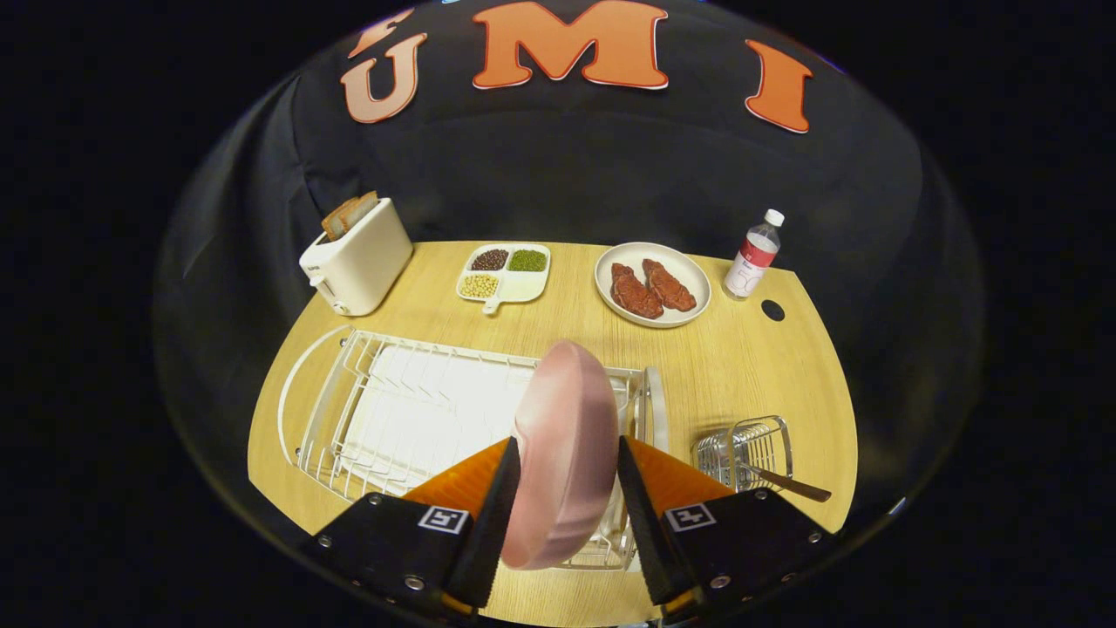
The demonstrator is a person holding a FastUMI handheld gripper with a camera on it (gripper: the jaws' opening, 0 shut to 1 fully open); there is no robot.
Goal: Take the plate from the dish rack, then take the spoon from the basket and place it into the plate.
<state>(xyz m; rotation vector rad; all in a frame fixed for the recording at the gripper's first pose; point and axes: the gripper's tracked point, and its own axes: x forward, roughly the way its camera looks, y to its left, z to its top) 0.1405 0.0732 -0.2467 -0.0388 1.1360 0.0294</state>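
The gripper [565,488] clamps the pink plate [562,453] edge-on between both fingers, over the white dish rack [410,410]. Right of the fingers, the wire basket [750,449] holds the spoon [789,482]. Beyond lie a divided tray of beans [506,272], a plate of meat [652,285] and a toaster holding bread [357,253].

View from the camera on my gripper [562,488], looking forward and down along its two fingers, close above the dish rack [410,419], the wooden table [741,358] beyond.
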